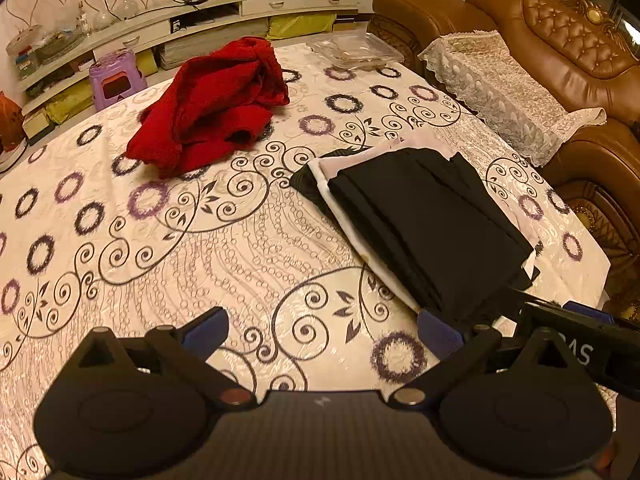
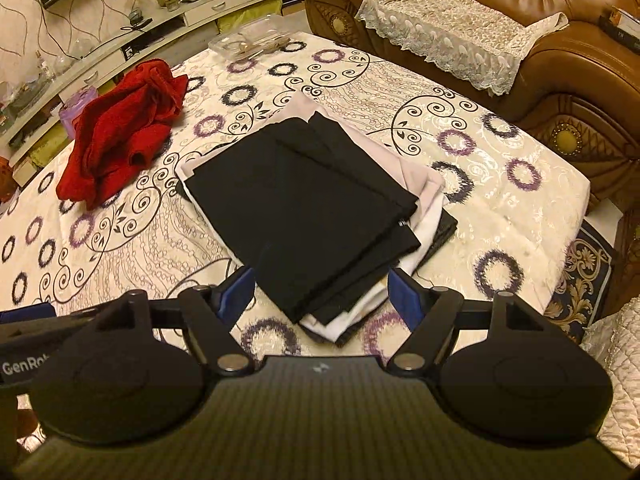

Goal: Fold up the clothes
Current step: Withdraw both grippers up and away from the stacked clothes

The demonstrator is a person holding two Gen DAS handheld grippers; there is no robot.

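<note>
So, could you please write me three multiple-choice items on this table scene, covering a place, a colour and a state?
1. Where does the folded black garment lie?
A. on the brown leather sofa
B. on top of the stack of folded pale clothes
C. on the purple stool

2. What colour is the crumpled unfolded garment?
A. red
B. green
C. blue

3. How do the left gripper and right gripper stand?
A. both open, empty
B. both clamping cloth
C. one holding a cup

Key: B, it tops the pile; A, plainly red; A, fingers apart, nothing between.
</note>
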